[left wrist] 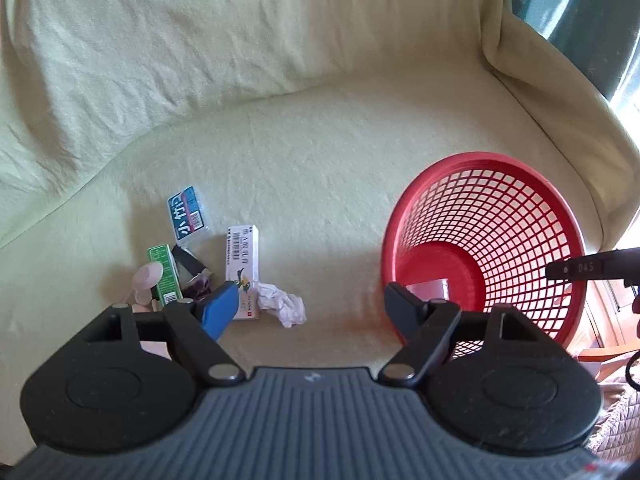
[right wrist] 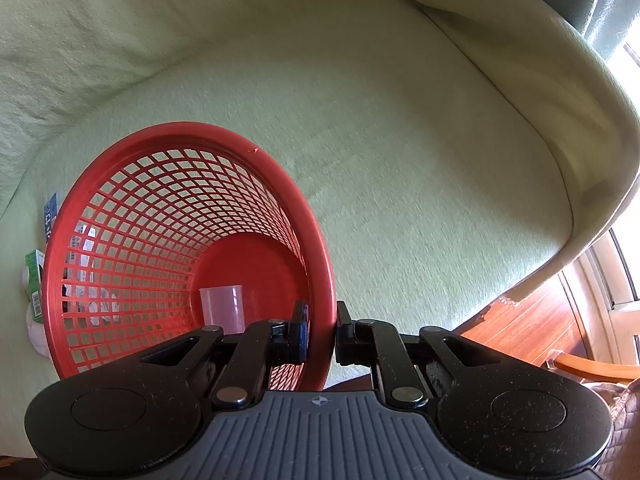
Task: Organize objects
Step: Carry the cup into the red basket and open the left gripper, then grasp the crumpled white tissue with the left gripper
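Note:
On the pale green sofa cover lies a small pile: a blue packet (left wrist: 188,214), a white box (left wrist: 242,268), a green box (left wrist: 164,276) and a crumpled tissue (left wrist: 280,304). My left gripper (left wrist: 310,304) hangs open above the seat to the right of the pile, with nothing between its fingers. The red mesh basket (left wrist: 520,184) stands to the right, with a clear plastic cup (left wrist: 430,290) on its floor. In the right wrist view my right gripper (right wrist: 322,332) is shut on the near rim of the basket (right wrist: 256,152). The cup (right wrist: 222,308) shows inside it.
A dark purple wrapper (left wrist: 198,284) and a pale pink object (left wrist: 146,280) lie in the pile. The sofa's backrest (left wrist: 200,40) rises behind, and its armrest (right wrist: 580,140) curves round on the right. A wooden floor (right wrist: 532,328) lies beyond the seat's edge.

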{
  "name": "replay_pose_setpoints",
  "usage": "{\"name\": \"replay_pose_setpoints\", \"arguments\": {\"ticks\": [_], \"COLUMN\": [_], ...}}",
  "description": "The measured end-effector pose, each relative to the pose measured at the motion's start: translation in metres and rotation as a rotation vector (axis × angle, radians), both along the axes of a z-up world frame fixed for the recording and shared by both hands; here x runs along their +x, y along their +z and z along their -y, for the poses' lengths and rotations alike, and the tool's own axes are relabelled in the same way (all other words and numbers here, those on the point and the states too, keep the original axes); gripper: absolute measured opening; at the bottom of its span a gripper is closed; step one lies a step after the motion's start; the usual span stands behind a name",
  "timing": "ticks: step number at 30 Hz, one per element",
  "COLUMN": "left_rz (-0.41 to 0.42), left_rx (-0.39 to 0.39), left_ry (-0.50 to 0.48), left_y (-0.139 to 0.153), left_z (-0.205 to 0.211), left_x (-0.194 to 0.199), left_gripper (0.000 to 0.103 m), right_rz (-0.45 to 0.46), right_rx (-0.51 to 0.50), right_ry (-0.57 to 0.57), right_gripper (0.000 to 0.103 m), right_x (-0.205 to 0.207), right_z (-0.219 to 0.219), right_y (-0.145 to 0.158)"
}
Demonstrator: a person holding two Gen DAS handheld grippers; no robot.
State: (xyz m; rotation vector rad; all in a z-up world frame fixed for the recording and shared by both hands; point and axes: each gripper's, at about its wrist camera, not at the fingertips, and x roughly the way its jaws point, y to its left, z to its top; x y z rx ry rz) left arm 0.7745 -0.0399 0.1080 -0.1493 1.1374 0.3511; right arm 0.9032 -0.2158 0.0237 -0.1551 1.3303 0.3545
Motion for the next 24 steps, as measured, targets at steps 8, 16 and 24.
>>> {"name": "replay_pose_setpoints", "arguments": {"ticks": [8,16,24], "left_rz": [-0.052,-0.031,-0.016], "left_rx": [0.01,-0.003,-0.003], "left_ry": [0.042,-0.01,-0.146], "left_y": [-0.031,-0.085,-0.134], "left_z": [-0.036,-0.062,-0.062], "left_x": [-0.026,-0.047,-0.021], "left_gripper": [0.077,0.077,0.074], "right_rz": [0.007,0.005,0.029], "right_rx": [0.0,0.022,0.004], "right_ry": [-0.037,-0.124,-0.177], "right_gripper": [0.009,0.009,0.009], "right_x": [-0.002,-0.003,0.0], "right_z": [0.003,0.019,0.038], "right_y": [0.0,0.0,0.003]}}
